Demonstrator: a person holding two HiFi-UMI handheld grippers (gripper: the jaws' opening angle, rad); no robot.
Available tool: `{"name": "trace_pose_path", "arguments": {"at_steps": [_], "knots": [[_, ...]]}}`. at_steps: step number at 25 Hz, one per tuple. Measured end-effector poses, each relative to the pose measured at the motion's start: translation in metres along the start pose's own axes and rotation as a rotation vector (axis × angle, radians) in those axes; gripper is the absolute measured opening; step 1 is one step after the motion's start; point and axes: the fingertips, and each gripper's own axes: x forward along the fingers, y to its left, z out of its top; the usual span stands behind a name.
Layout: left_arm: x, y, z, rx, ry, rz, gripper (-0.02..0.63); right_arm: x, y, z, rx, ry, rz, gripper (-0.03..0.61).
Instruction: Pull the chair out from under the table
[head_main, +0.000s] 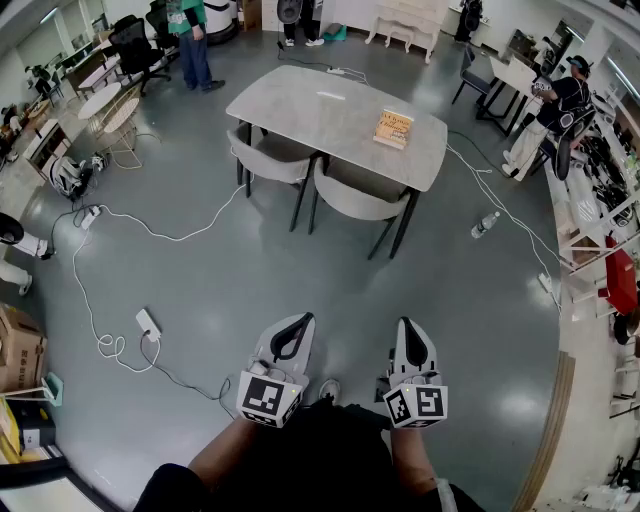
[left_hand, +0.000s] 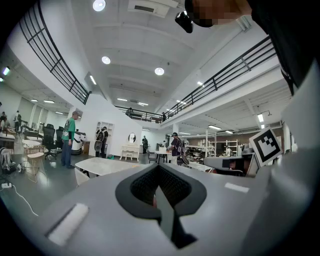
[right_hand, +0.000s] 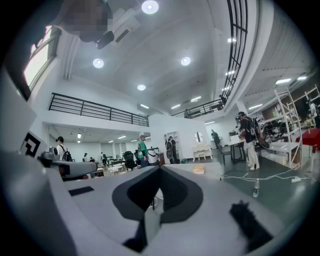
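Observation:
A grey table (head_main: 330, 115) stands across the room with two pale chairs pushed under its near side, the left chair (head_main: 270, 160) and the right chair (head_main: 357, 200). Both grippers hang close to my body, well short of the chairs. My left gripper (head_main: 300, 322) is shut with nothing in it, and my right gripper (head_main: 412, 328) is shut and empty too. In the left gripper view the table (left_hand: 102, 165) shows past the shut jaws of the left gripper (left_hand: 159, 167). In the right gripper view the right gripper (right_hand: 160, 170) points level toward the table (right_hand: 207, 171).
A book (head_main: 394, 128) lies on the table. A white cable (head_main: 180, 235) and a power strip (head_main: 148, 323) trail over the floor at left. A bottle (head_main: 484, 224) lies right of the table. A person (head_main: 190, 35) stands at the back left, another person (head_main: 555, 110) at the right.

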Motion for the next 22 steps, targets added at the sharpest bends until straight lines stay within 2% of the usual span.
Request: {"name": "trace_pose_path", "arguments": {"at_steps": [14,22], "knots": [[0.006,-0.006,-0.003,-0.004,0.004,-0.002,0.008,-0.004,-0.007,0.004,0.024,-0.026,0.003,0.015],[0.027,-0.023,-0.005,-0.002,0.008,0.006,0.008,-0.006,-0.034,0.006,0.026,-0.027,0.008,0.015]]}}
